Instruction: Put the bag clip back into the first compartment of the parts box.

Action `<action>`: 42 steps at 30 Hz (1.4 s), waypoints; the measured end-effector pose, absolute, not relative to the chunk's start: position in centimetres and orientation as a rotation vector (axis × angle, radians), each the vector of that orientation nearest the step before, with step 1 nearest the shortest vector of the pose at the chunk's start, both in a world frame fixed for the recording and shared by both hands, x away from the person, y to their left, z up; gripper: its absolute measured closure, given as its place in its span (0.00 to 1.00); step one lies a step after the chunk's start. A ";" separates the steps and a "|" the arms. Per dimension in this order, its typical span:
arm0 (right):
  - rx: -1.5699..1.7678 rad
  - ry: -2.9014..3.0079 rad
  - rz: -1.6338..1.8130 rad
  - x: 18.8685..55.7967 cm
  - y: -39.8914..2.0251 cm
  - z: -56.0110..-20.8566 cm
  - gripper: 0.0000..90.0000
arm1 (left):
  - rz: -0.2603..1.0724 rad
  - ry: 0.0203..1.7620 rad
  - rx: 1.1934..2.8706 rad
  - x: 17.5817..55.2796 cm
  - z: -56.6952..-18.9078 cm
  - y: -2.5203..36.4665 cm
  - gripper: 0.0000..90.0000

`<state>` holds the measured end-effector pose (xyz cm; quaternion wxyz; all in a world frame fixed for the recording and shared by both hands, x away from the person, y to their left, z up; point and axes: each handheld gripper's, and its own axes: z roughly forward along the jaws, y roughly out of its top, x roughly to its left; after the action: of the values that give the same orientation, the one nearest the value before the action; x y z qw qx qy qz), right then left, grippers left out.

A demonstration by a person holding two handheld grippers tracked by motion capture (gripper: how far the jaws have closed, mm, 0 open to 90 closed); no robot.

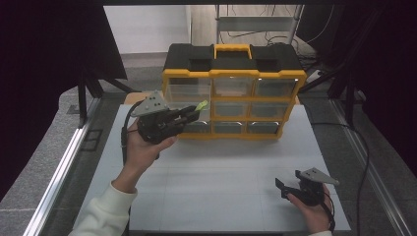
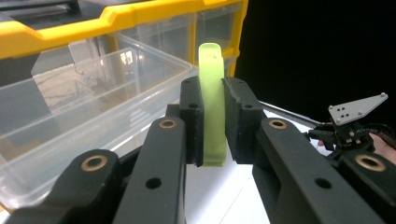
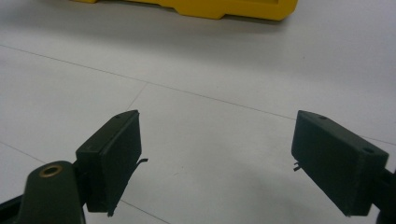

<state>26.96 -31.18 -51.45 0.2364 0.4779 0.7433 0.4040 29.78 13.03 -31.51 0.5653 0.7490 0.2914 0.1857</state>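
Observation:
A yellow and black organizer (image 1: 234, 91) with clear drawers stands at the back of the white table (image 1: 221, 167). My left gripper (image 1: 194, 112) is raised in front of its left side, shut on a flat light-green strip (image 2: 212, 100) that sticks out past the pads toward the organizer. In the left gripper view the strip stands upright between the jaws, right beside a pulled-out clear drawer (image 2: 88, 107) that looks empty. The green strip (image 1: 201, 104) shows at the gripper tip in the high view. My right gripper (image 1: 287, 188) rests low at the front right, jaws wide apart with nothing between them (image 3: 217, 154).
The organizer's yellow base edge (image 3: 224, 9) lies ahead of the right gripper across bare white table. Black curtains hang on both sides. A metal rail (image 1: 59, 172) runs along the table's left side. A cable (image 1: 361, 147) trails off to the right.

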 end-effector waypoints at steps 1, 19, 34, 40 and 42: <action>1.310 2.038 1.108 27.0 -31.2 -51.4 0.18 | 0.435 0.686 1.758 29.8 -31.4 13.0 0.87; 1.309 2.038 1.107 27.0 -31.2 -51.4 0.18 | 0.440 0.676 1.726 30.8 -29.0 13.1 0.87; 1.311 2.038 1.107 26.9 -31.2 -51.4 0.18 | 0.465 0.701 1.700 32.6 -27.7 13.8 0.87; 1.313 2.039 1.106 27.0 -31.2 -51.4 0.18 | 0.479 0.733 1.696 33.9 -28.0 14.2 0.87; 1.311 2.038 1.104 27.0 -31.3 -51.5 0.18 | 0.480 0.756 1.700 34.5 -28.2 14.4 0.87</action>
<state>26.97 -31.26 -51.46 0.2370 0.4782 0.7435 0.4029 34.47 14.38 -28.24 0.5730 0.7251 0.3225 0.2048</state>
